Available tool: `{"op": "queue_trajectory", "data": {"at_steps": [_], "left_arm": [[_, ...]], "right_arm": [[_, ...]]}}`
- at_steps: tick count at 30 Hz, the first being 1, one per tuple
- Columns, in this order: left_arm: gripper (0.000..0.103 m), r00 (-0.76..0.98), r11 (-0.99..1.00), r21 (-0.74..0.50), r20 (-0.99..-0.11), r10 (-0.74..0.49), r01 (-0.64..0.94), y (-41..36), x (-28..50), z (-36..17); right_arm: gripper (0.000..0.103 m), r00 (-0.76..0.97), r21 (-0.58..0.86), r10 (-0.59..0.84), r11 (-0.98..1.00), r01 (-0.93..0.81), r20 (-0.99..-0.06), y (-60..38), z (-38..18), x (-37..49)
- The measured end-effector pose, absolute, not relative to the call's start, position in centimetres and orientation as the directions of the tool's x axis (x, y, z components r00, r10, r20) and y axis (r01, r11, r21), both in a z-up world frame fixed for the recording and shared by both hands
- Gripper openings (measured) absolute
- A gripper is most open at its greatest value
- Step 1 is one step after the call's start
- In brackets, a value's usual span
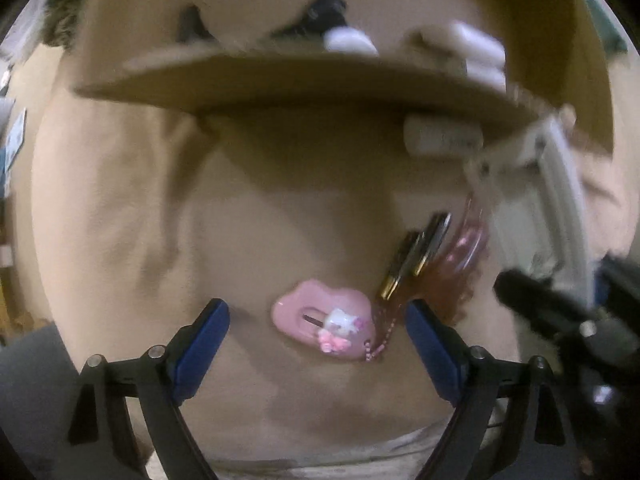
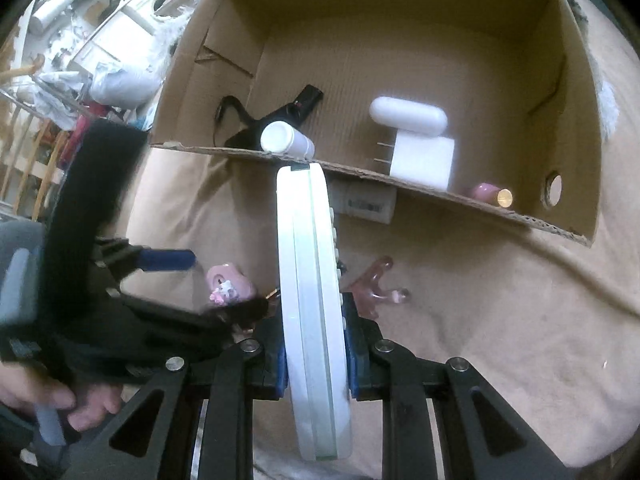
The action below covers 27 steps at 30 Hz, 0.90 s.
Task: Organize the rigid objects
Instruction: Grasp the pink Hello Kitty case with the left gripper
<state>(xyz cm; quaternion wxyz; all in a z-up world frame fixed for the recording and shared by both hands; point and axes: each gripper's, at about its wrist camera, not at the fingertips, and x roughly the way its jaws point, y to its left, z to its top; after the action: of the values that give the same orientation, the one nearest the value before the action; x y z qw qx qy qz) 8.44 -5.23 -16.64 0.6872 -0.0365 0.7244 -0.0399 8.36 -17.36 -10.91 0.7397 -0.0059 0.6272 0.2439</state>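
The left gripper hangs open straight over the pink charm lying on the beige cloth before the cardboard box; best to lower squarely before closing; the right gripper clamps a white remote.

left hand-held gripper wide (downward), right hand-held gripper clamped

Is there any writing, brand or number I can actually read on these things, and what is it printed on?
No text here can be read.
White rectangular box with a barcode label, lying outside the brown cardboard box: dark bars and small print, too blurred to read.
Same white box in the left wrist view: grey marks, blurred.
Pink cloud-shaped plastic charm with a white cat figure: no lettering.
White flat remote-like device clamped in the right tool: no legible marks.
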Motion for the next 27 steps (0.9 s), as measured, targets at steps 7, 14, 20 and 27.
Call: {"op": "queue_trajectory", "data": {"at_steps": [7,14,20,27], "left_arm": [[0.068,-0.047,0.996,-0.089,-0.995,-0.089,-0.01,-4.9,8.5,-17.2],[0.01,-0.048,0.998,-0.07,-0.996,-0.07,-0.01,-3.5,8.6,-16.7],[0.011,-0.013,0.991,-0.127,-0.992,-0.128,-0.033,-2.4,9.1,-15.1],[0.011,0.083,0.992,-0.125,-0.989,-0.122,-0.03,-1.1,8.2,-11.7]], "right_arm": [[0.023,0.085,0.307,0.36,0.879,-0.365,-0.929,-17.7,-11.0,8.4],[0.023,0.079,0.303,0.355,0.877,-0.372,-0.931,-17.2,-11.3,8.5],[0.022,0.076,0.299,0.346,0.884,-0.359,-0.935,-17.8,-11.4,8.2],[0.022,0.088,0.312,0.363,0.883,-0.349,-0.928,-18.4,-10.2,7.0]]}}
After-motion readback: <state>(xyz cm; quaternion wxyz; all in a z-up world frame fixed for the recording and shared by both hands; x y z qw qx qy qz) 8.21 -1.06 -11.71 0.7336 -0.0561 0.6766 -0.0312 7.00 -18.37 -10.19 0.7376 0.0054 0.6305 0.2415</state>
